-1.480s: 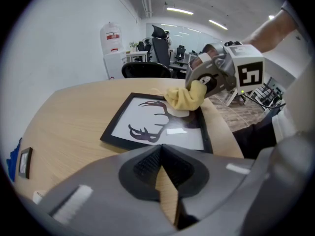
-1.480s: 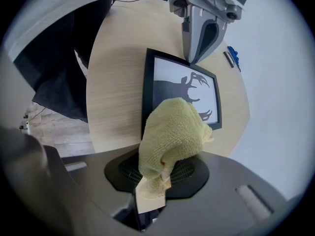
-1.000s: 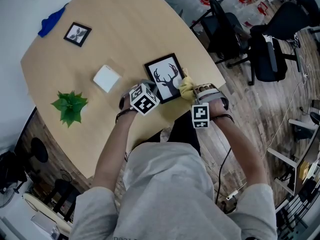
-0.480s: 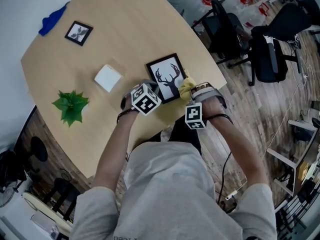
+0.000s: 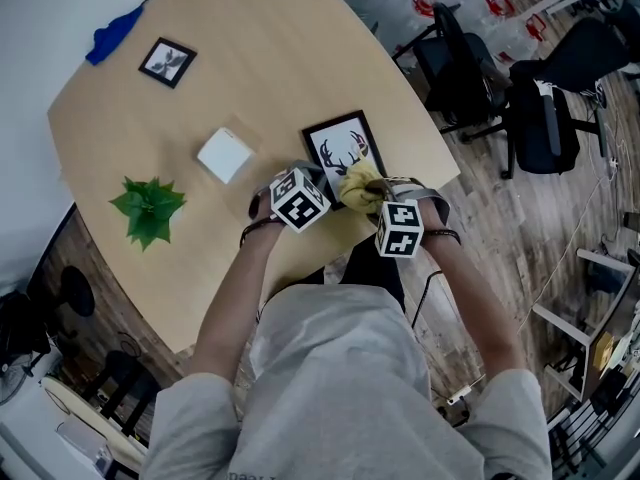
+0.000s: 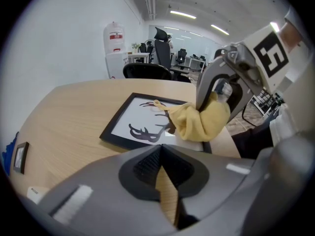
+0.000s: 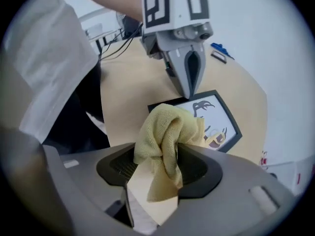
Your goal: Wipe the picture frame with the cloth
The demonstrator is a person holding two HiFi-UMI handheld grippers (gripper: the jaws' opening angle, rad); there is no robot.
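I see a mustard-yellow cloth (image 5: 358, 186) against the picture frame (image 5: 338, 144), which has a black border around a white sheet with a black antlered-deer silhouette. The table (image 5: 270, 58) is pale wood grain. On it I make out a green plant (image 5: 150, 209), a white square block (image 5: 224, 155), a smaller black frame (image 5: 167, 62) and a blue rag (image 5: 115, 34).

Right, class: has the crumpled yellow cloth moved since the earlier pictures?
Yes. In the head view the yellow cloth has shifted left, from the black picture frame's right edge onto its deer print.
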